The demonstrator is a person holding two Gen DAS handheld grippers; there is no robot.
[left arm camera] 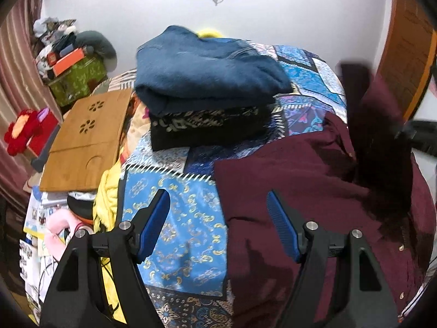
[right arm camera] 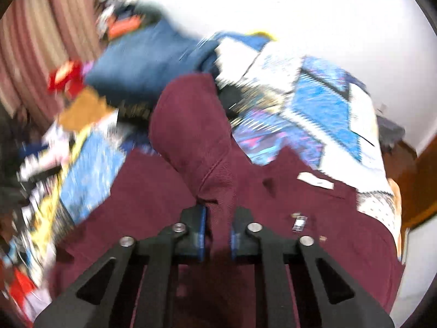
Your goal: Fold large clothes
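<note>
A maroon shirt (right arm camera: 191, 125) sleeve is clamped by the right gripper (right arm camera: 217, 235), trailing toward 12 o'clock, while the left gripper (left arm camera: 218, 218) is held spread, empty, at the shirt's edge.

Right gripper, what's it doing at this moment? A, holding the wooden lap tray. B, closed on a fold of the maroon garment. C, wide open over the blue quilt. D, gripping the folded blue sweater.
B: in the right wrist view the right gripper has its fingers pinched on a raised fold of the maroon garment, while the left gripper hangs open.
</note>
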